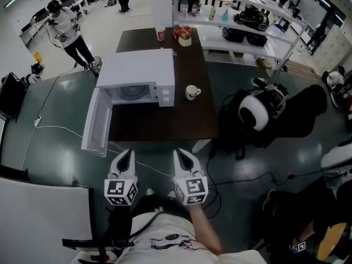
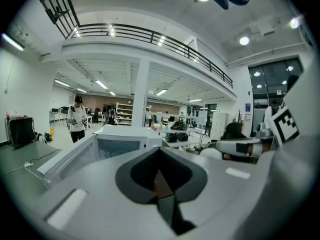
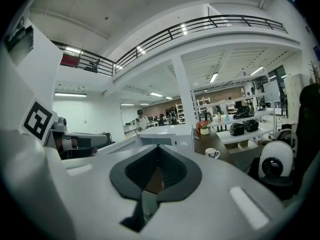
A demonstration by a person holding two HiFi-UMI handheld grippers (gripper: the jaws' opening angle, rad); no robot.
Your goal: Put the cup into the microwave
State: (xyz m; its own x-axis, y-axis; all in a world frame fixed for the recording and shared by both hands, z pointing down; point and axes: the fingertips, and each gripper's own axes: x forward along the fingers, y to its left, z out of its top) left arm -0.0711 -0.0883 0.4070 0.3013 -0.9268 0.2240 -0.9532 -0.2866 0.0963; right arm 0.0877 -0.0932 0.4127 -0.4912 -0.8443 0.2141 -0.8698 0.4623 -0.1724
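The cup (image 1: 192, 92) stands upright on the dark table (image 1: 165, 122), and that table is the biggest thing in front of you. It runs away from you lengthwise in the head view.

To its right stands a white shelf rack (image 1: 237, 37) with black appliances on its tiers. Nearer to you on that side is a black seat (image 1: 308, 114) with a round white object (image 1: 253, 111) on it.

The white microwave (image 1: 140, 70) sits on the table's left half. Its door (image 1: 98, 122) is swung fully open on the left hinge and reaches out past the table's left edge toward you. The chamber is open to view, with the turntable (image 1: 132, 92) inside.

Your two tongs are side by side, short of the table's near edge and over the floor, both pointing at the table. The left gripper (image 1: 128, 155) has its jaws together with nothing between them, and its own view shows the same (image 2: 159, 153). The right gripper (image 1: 180, 155) is likewise closed and empty (image 3: 158, 151).

At the table's far end there is a small pot with red in it (image 1: 184, 36), next to a red-banded beaker (image 1: 160, 35).

The cup is white, with its handle turned to your right. It is just right of the microwave's control panel, near it but not touching. The right gripper view shows it (image 3: 212, 153) ahead and to the right of the closed jaws, well apart from them.
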